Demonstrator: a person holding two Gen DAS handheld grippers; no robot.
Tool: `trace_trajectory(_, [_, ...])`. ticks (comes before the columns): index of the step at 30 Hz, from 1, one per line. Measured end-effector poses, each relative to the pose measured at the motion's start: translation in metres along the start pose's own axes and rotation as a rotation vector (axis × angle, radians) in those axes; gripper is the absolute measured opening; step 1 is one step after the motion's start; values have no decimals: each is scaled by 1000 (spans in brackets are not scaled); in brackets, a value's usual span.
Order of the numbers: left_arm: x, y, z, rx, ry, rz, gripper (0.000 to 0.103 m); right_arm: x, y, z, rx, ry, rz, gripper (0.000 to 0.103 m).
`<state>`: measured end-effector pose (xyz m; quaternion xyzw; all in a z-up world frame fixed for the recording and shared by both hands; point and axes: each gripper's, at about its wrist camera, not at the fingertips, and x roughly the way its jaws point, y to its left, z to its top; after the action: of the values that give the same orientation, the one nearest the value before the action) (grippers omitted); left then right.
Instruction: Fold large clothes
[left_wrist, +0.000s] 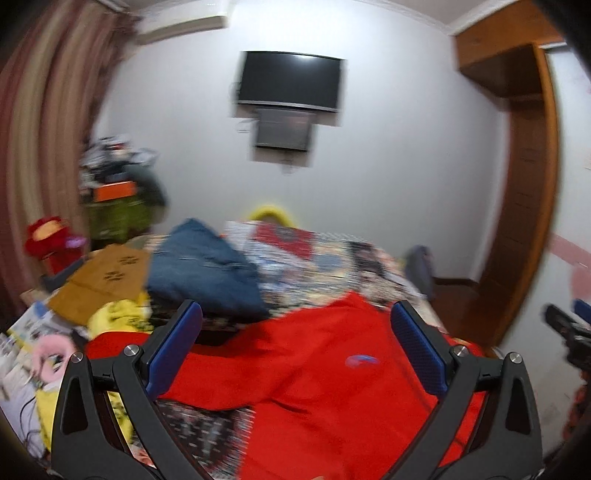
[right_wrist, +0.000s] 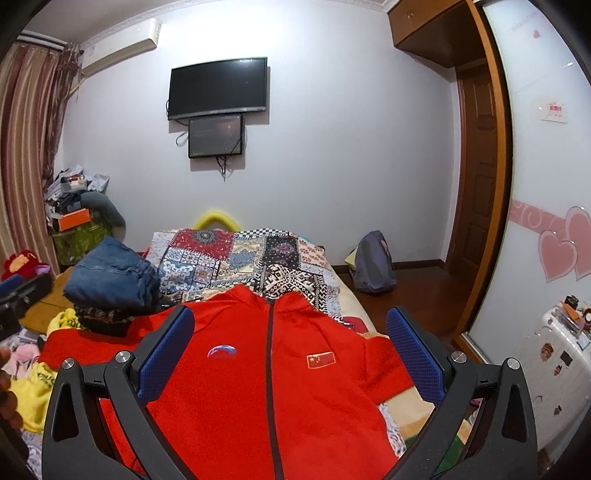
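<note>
Right tongs spread wide, nothing between the blue pads; red jacket lies flat directly below and ahead of them, front up, dark zip closed down the middle, collar toward the far wall; a blue logo on one chest, a small flag patch on the other; one sleeve runs out to the left

Left tongs also wide apart and holding nothing; same red jacket beneath them, seen blurred, rumpled on the near left side

Jacket rests on a bed covered by a patchwork blanket; folded jeans stacked on dark patterned cloth just left of the jacket's shoulder; yellow garment beside the left sleeve

Beyond the bed: grey backpack on a wood floor; heaped green bin in the left corner, an orange box on top, rest of contents unclear; striped curtain; black television on a white wall with a smaller screen under it; wooden door on the right
</note>
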<state>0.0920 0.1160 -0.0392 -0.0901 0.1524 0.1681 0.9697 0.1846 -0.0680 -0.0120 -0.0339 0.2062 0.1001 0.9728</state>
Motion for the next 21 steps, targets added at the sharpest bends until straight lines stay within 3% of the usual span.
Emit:
trace_trajectory(7, [61,80,-14,-143,132,121,103,58,0,0,1,77,-21,103])
trace_trajectory(13, [106,155,-47,-215,280,262,103,108,3,-9,8,184,-48,103])
trace_trajectory(15, [120,177,-62,-265,336,261,103,124,4,-14,17,223,-43,103])
trace_trajectory(19, [142,219,-92,-395,443,192,103,154,6,-26,11,307,-51,103])
trace_trajectory(21, [150,246,-112,-506,485,151,100,165,9,-33,-7,349,-56,103])
